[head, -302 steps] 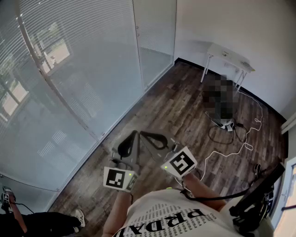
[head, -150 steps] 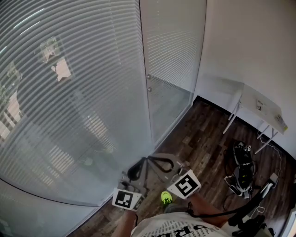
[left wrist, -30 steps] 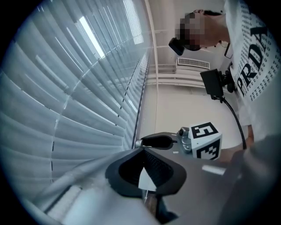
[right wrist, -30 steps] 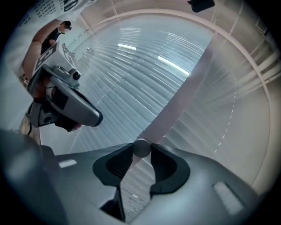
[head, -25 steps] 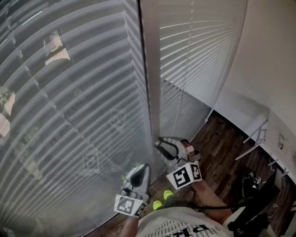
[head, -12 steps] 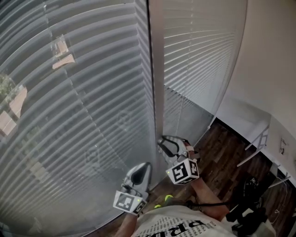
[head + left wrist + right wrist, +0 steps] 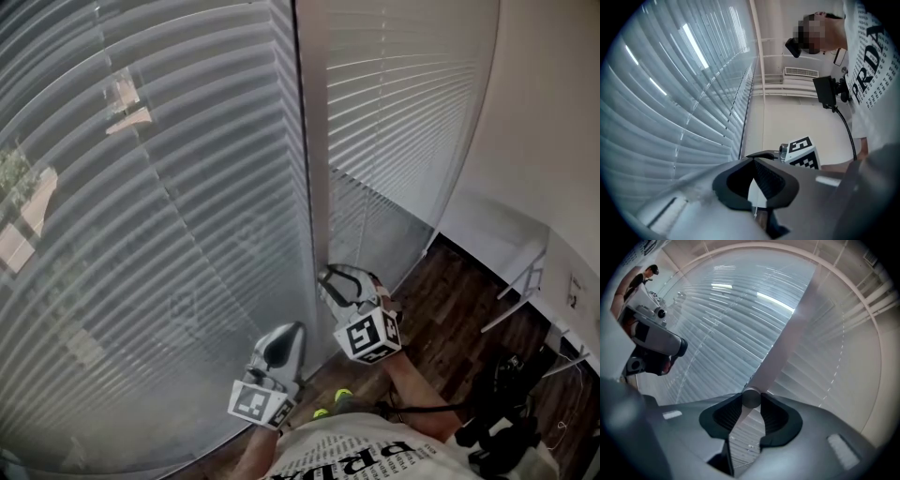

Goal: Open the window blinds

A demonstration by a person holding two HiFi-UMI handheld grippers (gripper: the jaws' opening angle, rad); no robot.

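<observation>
One knob juts from the post, pinched by the right hand-held gripper. The left hand-held gripper, pressed together, hangs lower-left of the post.

Pale grey blinds, striped with horizontal slats. Dark brown plank floor. Black-and-white square-patterned cubes. Grey knob. White shirt, black lettering. Neon-yellow shoe.

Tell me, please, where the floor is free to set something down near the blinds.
The dark wooden floor is bare between the white slatted blinds and the white table. It is crowded lower right, around the black equipment with cables.
</observation>
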